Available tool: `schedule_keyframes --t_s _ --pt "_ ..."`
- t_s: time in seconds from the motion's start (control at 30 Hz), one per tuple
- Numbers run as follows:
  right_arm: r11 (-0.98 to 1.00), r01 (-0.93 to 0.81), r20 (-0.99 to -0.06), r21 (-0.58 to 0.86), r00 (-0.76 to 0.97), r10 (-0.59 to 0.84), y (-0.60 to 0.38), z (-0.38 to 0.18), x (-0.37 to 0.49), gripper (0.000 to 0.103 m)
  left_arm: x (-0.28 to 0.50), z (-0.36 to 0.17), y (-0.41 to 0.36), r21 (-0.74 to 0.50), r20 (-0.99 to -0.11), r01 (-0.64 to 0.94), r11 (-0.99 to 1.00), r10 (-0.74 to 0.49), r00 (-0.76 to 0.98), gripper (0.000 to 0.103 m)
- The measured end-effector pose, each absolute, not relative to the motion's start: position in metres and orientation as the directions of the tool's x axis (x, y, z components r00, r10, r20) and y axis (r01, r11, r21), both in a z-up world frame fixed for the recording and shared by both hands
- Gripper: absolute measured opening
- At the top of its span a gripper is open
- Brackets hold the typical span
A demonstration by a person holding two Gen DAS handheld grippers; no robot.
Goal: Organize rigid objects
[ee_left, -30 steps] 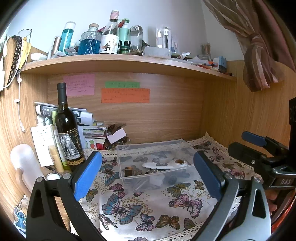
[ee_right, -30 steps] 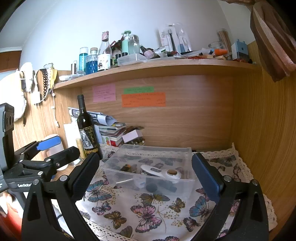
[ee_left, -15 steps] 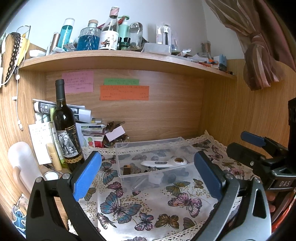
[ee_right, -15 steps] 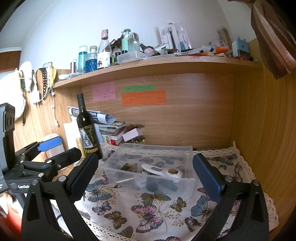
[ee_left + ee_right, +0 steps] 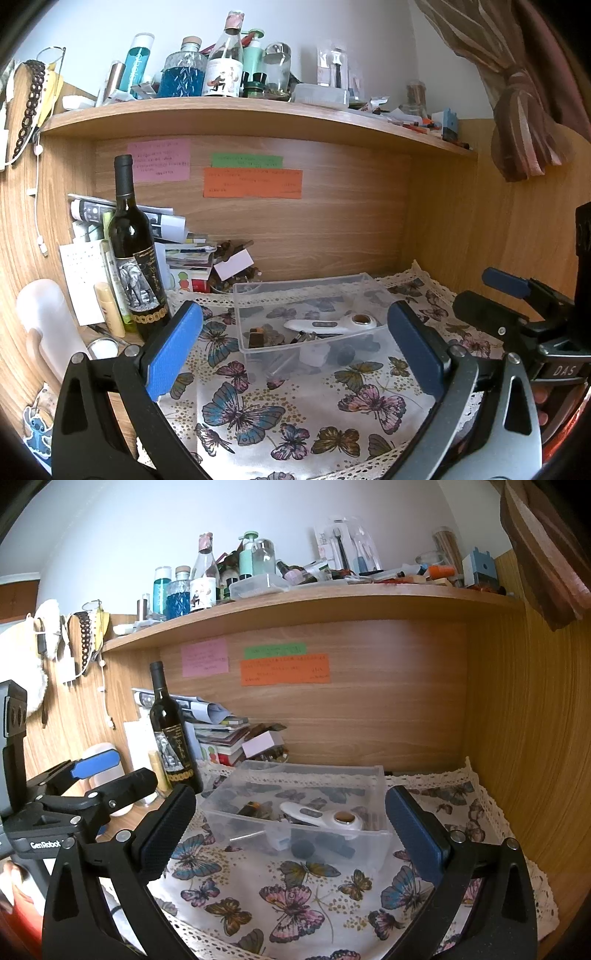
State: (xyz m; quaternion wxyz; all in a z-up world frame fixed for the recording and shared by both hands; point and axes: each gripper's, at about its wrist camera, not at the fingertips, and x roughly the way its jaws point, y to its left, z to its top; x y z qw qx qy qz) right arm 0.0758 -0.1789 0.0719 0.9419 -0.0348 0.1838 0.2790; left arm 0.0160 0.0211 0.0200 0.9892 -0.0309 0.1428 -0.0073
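A clear plastic bin (image 5: pixel 246 334) stands on the butterfly cloth (image 5: pixel 258 398) at the back of the desk; it also shows in the right wrist view (image 5: pixel 380 843). Inside lie a white handheld device (image 5: pixel 328 325), seen too from the right (image 5: pixel 321 816), and several small dark items. My left gripper (image 5: pixel 295 347) is open and empty, in front of the bin. My right gripper (image 5: pixel 290 825) is open and empty, also short of the bin. Each gripper shows at the edge of the other's view.
A dark wine bottle (image 5: pixel 135 254) stands left of the bin beside stacked books and papers (image 5: pixel 184 258) and a white bottle (image 5: pixel 48 328). A crowded shelf (image 5: pixel 236 114) overhangs the desk. A wooden side wall (image 5: pixel 524 738) closes the right.
Both grippers have risen and tilted slightly, so the scene sits a little lower in each view. Nothing on the desk has moved and both grippers stay open.
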Motion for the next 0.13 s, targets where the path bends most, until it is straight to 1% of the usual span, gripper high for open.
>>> schedule_keyframes --t_s 0.13 --pt "0.843 -0.537 -0.366 0.036 0.778 0.511 -0.1785 0.0720 0.0760 0.103 0.0150 0.0210 0.0206 -0.062 -0.277 -0.002 0.998 -0.015 0.961 0.102"
